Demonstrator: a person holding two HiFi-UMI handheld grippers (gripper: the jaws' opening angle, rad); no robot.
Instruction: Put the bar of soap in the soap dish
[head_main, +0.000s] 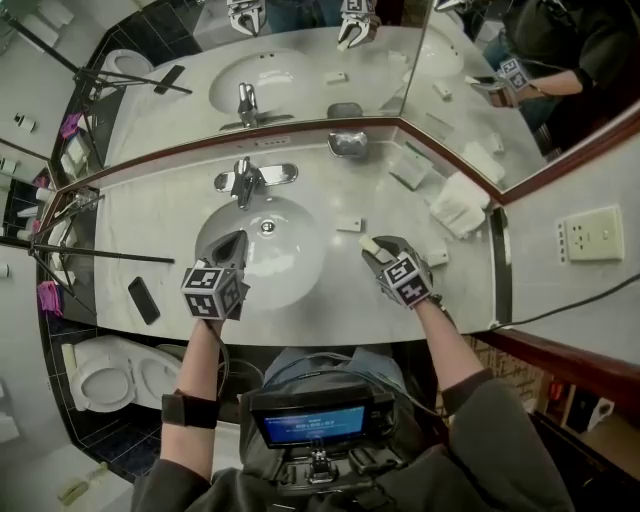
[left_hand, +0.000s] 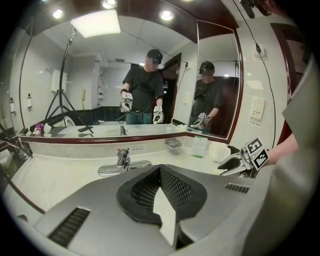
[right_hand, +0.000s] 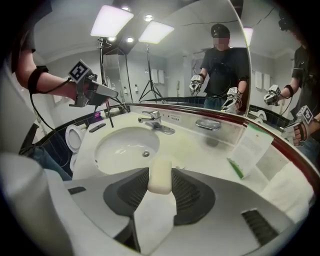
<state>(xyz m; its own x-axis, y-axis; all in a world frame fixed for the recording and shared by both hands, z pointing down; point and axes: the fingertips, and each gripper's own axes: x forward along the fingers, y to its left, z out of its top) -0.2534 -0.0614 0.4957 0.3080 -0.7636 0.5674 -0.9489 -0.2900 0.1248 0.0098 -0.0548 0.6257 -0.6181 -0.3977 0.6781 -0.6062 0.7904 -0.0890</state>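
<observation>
While aloft, soap (right_hand: 160, 176) inside right gripper (right_hand: 160, 170)

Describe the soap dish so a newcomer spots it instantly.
From the faucet behind the basin, follow the base of the mirror right. The soap dish sits there: a small shiny metal tray, unlike the white card and folded towel beyond it.

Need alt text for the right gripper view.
The right gripper holds a pale bar of soap over the countertop beside the sink basin. The chrome soap dish sits ahead at the mirror, right of the faucet; the left gripper hangs at upper left.
</observation>
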